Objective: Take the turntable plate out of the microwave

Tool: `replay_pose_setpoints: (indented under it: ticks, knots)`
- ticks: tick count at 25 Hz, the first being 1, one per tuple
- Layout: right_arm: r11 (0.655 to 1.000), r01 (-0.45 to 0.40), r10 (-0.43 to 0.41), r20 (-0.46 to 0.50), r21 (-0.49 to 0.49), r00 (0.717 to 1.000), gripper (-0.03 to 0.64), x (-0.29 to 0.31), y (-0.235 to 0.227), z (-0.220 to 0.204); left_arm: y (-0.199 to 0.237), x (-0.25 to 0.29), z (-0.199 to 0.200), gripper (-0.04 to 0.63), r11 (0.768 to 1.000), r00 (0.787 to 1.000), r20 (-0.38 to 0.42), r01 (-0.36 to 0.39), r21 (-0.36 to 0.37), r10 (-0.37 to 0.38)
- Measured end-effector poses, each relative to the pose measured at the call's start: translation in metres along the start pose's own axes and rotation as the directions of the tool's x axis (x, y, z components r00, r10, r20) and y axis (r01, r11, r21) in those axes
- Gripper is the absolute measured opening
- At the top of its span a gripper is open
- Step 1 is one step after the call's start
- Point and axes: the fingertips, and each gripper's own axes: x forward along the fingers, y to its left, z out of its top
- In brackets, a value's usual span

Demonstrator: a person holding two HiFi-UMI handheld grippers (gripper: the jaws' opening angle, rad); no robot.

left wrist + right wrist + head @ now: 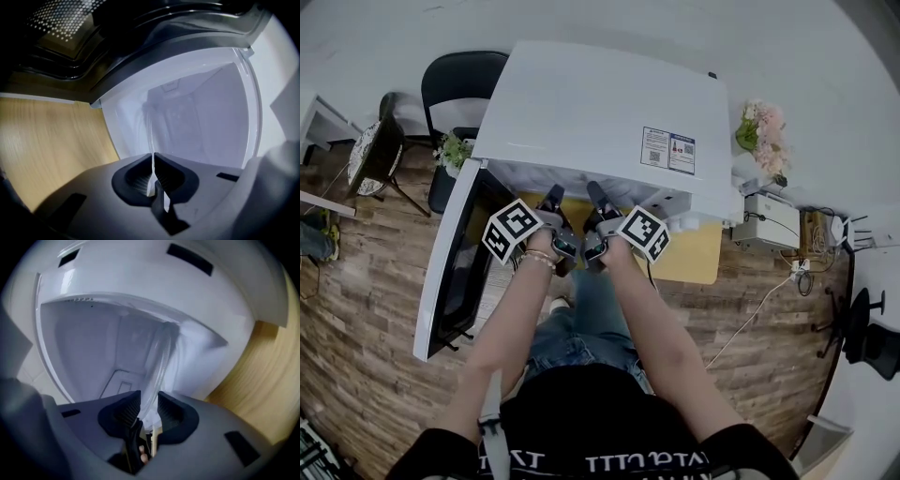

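Currently, item: glass plate [160, 363], lying inside the microwave [591, 112], rim toward the opening. We are judging it stiff, fairly heavy, slick and breakable, and are favouring the rim for hold, one gripper each side. Left gripper [153, 174] is pinching that rim tight; right gripper [149, 409] is straddling it, pads not yet pressing. Only the gripper views are showing this; the head view is hiding the plate but showing the door [450, 281] hanging open at left.

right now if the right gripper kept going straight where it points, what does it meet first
The glass turntable plate: its edge sits between the right gripper's fingers. Beyond it, probably the microwave's inner wall, though depth is unclear.
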Motion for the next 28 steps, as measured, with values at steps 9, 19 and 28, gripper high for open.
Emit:
replay_pose_setpoints:
  ticks: [9,19,28]
  knots:
    - [0.980,-0.035,0.019,0.082,0.196,0.996,0.041,-0.003,-0.009,0.004,-0.007,-0.004,0.001,0.011,0.996,0.998,-0.026,0.066,0.066,-0.065]
    - [0.979,-0.044,0.028,0.084,0.197,0.996,0.041,-0.008,-0.006,-0.001,-0.017,-0.013,-0.001,0.059,0.989,0.992,-0.047,0.124,0.077,-0.121]
    - [0.982,-0.051,0.039,0.072,0.184,0.997,0.041,-0.012,0.000,-0.003,-0.008,-0.012,-0.006,0.201,0.991,0.990,-0.059,0.133,0.022,-0.131]
